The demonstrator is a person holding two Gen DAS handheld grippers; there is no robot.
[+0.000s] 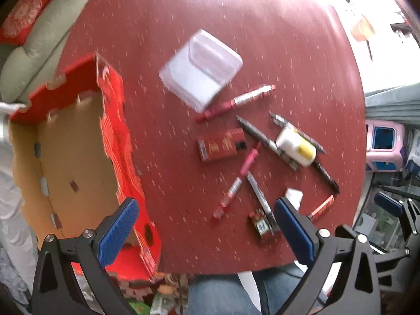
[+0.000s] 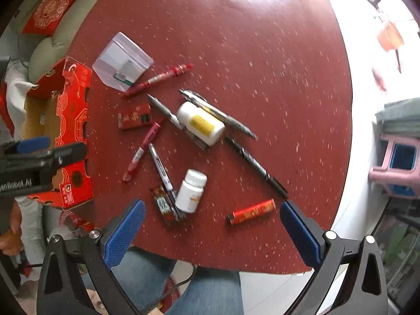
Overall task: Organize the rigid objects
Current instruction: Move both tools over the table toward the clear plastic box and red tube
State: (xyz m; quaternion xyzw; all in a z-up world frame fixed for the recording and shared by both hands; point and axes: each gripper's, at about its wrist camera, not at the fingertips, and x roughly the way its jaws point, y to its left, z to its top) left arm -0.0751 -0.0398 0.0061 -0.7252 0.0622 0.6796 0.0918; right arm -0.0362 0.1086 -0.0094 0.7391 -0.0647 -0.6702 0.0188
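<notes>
Two grippers hang above the red table, and each has its blue fingers spread wide with nothing between them: the left gripper and the right gripper. The landmark is the large white bottle, lying on its side across two dark pens near the middle of the clutter. Left of the bottle sits a small red box, and beyond that box a clear plastic container with a red marker just beside it. Nearer the camera than the bottle stands a small white bottle, upright, touching a grey pen. A red lighter lies near the table edge, right of the small bottle. Far left of the bottle stands an open red cardboard box, its brown inside showing
</notes>
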